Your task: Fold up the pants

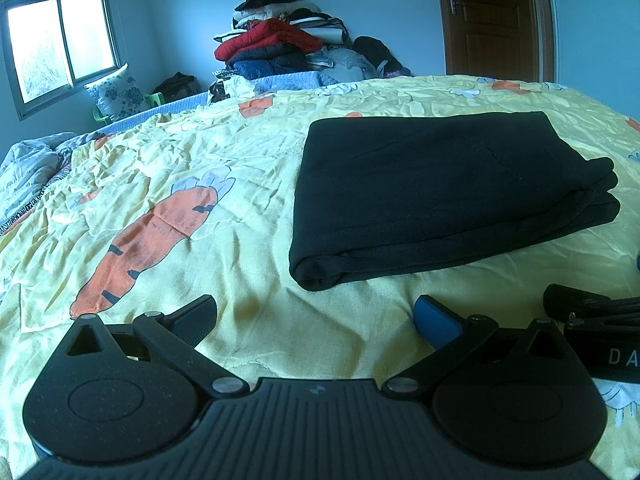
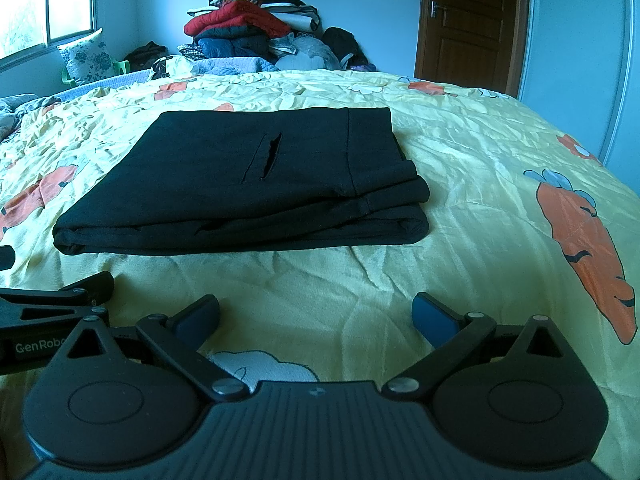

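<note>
Your left gripper [image 1: 316, 320] is wide open, nothing between the fingers, hovering low over the yellow carrot-print bedspread [image 1: 192, 184]. Only bare sheet shows in the gap; whether the pads touch the fabric can't be told. Its right pad is blue, its left one looks black from this angle.

Your right gripper [image 2: 316, 316] is spread just as wide, also empty, over the same bedspread [image 2: 480, 184]. Both grippers sit side by side, close together: the right one's finger pokes into the left wrist view at the right edge, and the left one's shows at the left edge of the right wrist view.

The black pants [image 1: 440, 184] are folded into a thick rectangular stack lying flat on the bed, ahead of both grippers and apart from them; ahead-right of your left gripper, ahead-left of your right gripper [image 2: 248, 184]. A pocket slit shows on the top layer in the right wrist view. Folded edges face the grippers.

Far ahead, against the wall: a pile of clothes [image 2: 248, 20]. Wooden door [image 2: 468, 20] ahead-right, window [image 1: 60, 40] ahead-left.
</note>
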